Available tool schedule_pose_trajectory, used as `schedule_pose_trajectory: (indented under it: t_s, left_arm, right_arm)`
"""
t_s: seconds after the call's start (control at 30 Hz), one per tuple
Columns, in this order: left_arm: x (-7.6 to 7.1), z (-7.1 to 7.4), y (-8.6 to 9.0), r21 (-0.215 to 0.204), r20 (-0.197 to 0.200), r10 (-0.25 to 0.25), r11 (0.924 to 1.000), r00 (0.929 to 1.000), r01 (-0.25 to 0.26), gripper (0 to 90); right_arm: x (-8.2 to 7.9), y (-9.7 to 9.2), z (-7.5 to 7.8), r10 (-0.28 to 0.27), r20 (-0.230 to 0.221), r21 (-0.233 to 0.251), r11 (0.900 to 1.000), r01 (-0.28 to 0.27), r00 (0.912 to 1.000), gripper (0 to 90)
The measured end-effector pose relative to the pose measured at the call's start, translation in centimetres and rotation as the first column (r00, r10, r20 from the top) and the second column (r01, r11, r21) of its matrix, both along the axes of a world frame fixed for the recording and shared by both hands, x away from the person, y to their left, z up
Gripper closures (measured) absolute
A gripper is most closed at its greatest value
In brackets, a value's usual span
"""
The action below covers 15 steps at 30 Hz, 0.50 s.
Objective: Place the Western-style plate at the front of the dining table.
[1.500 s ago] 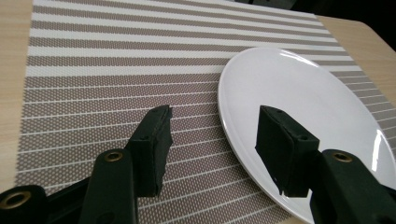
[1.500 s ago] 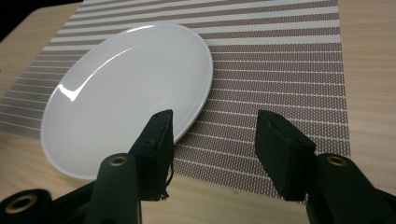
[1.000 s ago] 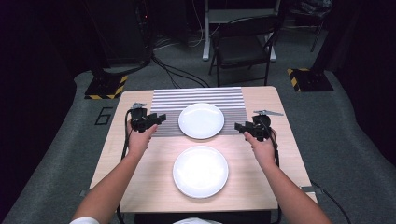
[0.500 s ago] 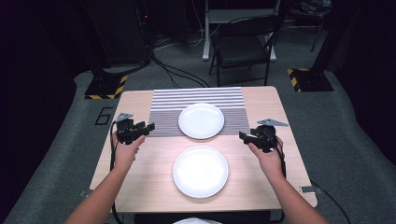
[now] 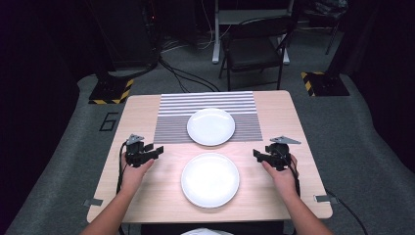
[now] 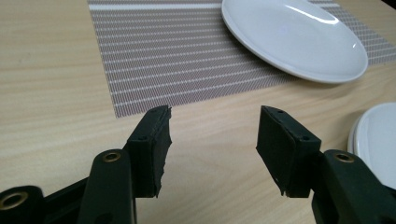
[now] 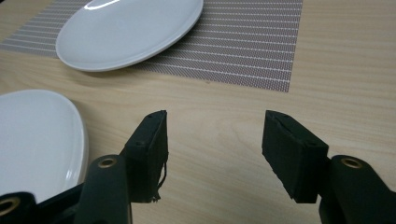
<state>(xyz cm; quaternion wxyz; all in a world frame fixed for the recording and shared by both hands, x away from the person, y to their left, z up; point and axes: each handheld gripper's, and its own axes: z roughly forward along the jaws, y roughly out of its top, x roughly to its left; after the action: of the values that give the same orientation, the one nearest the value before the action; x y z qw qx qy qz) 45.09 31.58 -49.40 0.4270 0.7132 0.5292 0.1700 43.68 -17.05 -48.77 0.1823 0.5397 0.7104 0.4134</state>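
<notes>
Two white plates lie on a wooden table (image 5: 137,110). The far plate (image 5: 211,126) rests on a striped grey placemat (image 5: 169,125); the near plate (image 5: 210,179) sits on bare wood in front of it. My left gripper (image 5: 155,151) hovers low to the left of the near plate, open and holding nothing. My right gripper (image 5: 258,155) mirrors it on the plate's right side, also open and holding nothing. In the left gripper view the gripper (image 6: 212,135) frames bare wood, with the near plate (image 6: 378,140) at the right edge. The right gripper (image 7: 212,140) has the near plate (image 7: 32,135) to its left.
A folding chair (image 5: 254,49) stands beyond the table's far edge, with cables on the grey floor around it. Yellow-black striped bases (image 5: 110,90) sit on the floor at the far left and far right. Bare wood lies on both sides of the placemat.
Both hands have drawn back toward the near edge and sunk lower, from beside the far plate to either side of the near plate. The plates have stayed put.
</notes>
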Motion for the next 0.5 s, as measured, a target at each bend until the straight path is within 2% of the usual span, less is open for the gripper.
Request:
schedule_pose_trajectory:
  t_s: [0.03,0.1,0.17,0.3,0.4,0.5]
  left_arm:
    - [0.0,-0.2,-0.1,0.012,-0.009,-0.001,0.9999,1.0,0.001,44.0]
    - [-0.2,-0.5,-0.1,0.025,0.021,-0.001,0.9997,0.9998,0.0,44.0]
    - [-0.3,-0.9,-0.1,0.053,0.012,-0.014,0.9985,0.9998,0.013,44.2]
    - [-0.4,-1.6,0.2,0.066,-0.014,-0.003,0.9978,0.9999,0.004,44.2]
    - [-0.7,-1.9,0.5,0.073,0.009,0.008,0.9973,0.9999,-0.008,44.2]
    - [-0.9,-2.2,0.7,0.091,0.009,0.009,0.9958,0.9999,-0.01,44.1]
  right_arm:
    - [0.0,0.0,-0.2,0.0,-0.001,-0.009,1.0,0.0,1.0,40.2]
    - [-0.1,0.1,-0.6,0.002,0.001,-0.028,0.9996,-0.002,1.0,40.3]
    - [-0.2,0.2,-0.9,0.004,-0.002,-0.03,0.9995,-0.004,1.0,40.2]
    - [-0.2,0.3,-1.4,0.001,0.005,-0.055,0.9985,0.0,1.0,40.3]
    - [-0.2,0.2,-1.7,0.008,0.011,-0.075,0.9971,-0.007,0.9999,39.5]
    - [0.0,0.0,-2.1,0.002,0.004,-0.094,0.9956,-0.002,1.0,39.4]
